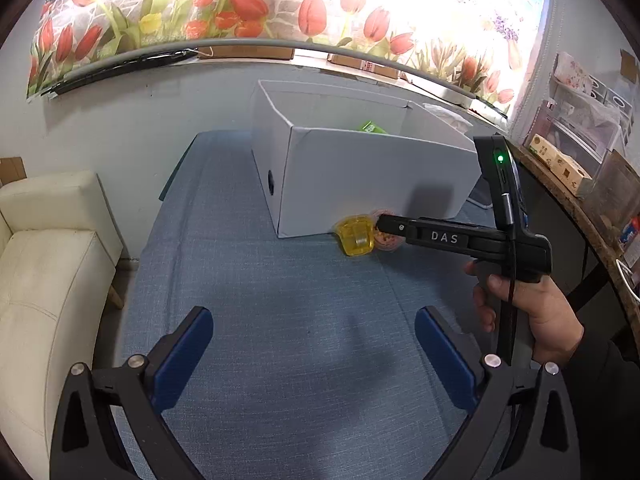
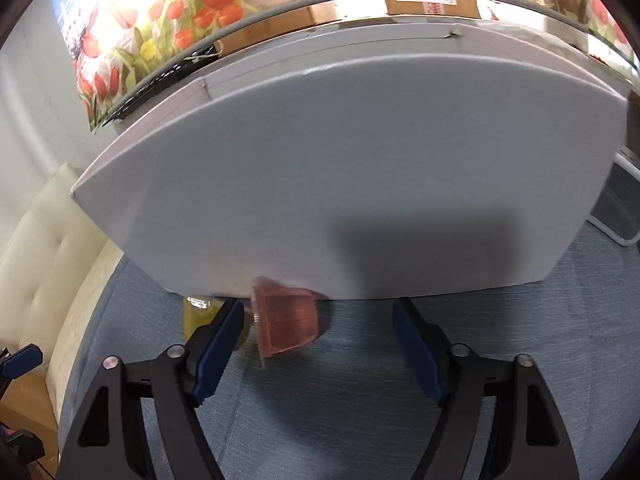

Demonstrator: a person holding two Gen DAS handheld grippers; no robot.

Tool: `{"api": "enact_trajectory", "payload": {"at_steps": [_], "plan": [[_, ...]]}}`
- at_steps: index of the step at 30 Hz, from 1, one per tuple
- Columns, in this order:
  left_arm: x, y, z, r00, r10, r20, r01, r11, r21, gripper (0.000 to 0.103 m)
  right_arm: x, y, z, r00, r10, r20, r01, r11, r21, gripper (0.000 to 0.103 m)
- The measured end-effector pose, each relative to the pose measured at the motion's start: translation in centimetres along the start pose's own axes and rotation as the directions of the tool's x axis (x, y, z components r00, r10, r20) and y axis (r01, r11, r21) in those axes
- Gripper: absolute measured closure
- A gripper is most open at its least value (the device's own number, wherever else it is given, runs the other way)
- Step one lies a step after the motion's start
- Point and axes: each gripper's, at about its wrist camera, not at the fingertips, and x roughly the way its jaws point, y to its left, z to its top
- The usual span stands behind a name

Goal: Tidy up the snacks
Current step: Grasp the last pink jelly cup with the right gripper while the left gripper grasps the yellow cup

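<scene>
A white open box [image 1: 360,168] stands on the blue cloth table [image 1: 280,320]; a green packet [image 1: 374,127] shows inside it. A yellow jelly cup [image 1: 355,237] and a pink jelly cup [image 1: 387,240] lie on their sides at the box's front wall. My right gripper [image 2: 318,328] is open, low at the box front [image 2: 360,184], with the pink cup [image 2: 286,322] between its fingers, nearer the left one; the yellow cup [image 2: 196,314] lies just outside that finger. In the left wrist view the right gripper's finger [image 1: 424,232] reaches the cups. My left gripper [image 1: 314,338] is open and empty, well back.
A cream sofa [image 1: 44,272] sits left of the table. A tulip-print curtain [image 1: 240,4] hangs behind, with cardboard boxes [image 1: 244,53] on the sill. A shelf with packages [image 1: 568,160] stands at the right. A white wire frame [image 2: 624,220] sits right of the box.
</scene>
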Motion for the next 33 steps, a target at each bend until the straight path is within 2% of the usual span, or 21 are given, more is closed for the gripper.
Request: {"api": "enact_trajectory", "payload": {"at_steps": [1, 2, 4, 6, 11, 16, 25, 29, 33], "plan": [[0.1, 0.0, -0.1, 1.000, 0.001, -0.002, -0.001, 1.000, 0.000, 0.000, 0.2, 0.3, 0.0, 1.000, -0.008, -0.007, 0.008, 1.000, -0.014, 0.037], [0.1, 0.0, -0.1, 1.000, 0.003, -0.002, -0.003, 1.000, 0.002, 0.000, 0.4, 0.6, 0.0, 1.000, -0.014, -0.010, 0.014, 0.999, -0.030, 0.039], [0.1, -0.1, -0.2, 1.000, 0.003, -0.006, -0.003, 1.000, 0.008, 0.000, 0.7, 1.1, 0.1, 1.000, 0.011, -0.012, -0.011, 0.999, -0.043, 0.058], [0.3, -0.1, -0.2, 1.000, 0.009, -0.009, -0.009, 1.000, 0.011, 0.000, 0.7, 1.5, 0.1, 1.000, 0.027, -0.015, -0.027, 0.998, -0.051, 0.067], [0.6, -0.4, 0.0, 1.000, 0.016, -0.013, -0.016, 1.000, 0.009, 0.000, -0.4, 1.9, -0.2, 1.000, 0.029, 0.011, -0.028, 0.997, -0.071, 0.067], [2.1, -0.9, 0.6, 0.999, 0.034, -0.023, -0.034, 0.999, 0.022, 0.000, -4.0, 0.9, -1.6, 0.997, 0.043, 0.059, -0.040, 0.998, -0.047, 0.067], [7.9, -3.9, 3.3, 0.998, 0.036, -0.053, -0.035, 0.999, 0.020, 0.000, -12.7, -1.5, -5.4, 0.989, 0.034, 0.143, -0.033, 0.999, -0.008, 0.067], [10.7, -5.3, 4.9, 0.995, 0.082, -0.065, -0.081, 0.997, 0.015, 0.000, -15.1, -2.0, -6.8, 0.985, 0.024, 0.173, -0.027, 1.000, 0.016, 0.067], [13.3, -5.4, 6.0, 0.991, 0.097, -0.089, -0.100, 0.995, -0.031, 0.000, -16.9, -2.7, -8.4, 0.981, 0.030, 0.190, -0.039, 0.998, 0.043, 0.067]]}}
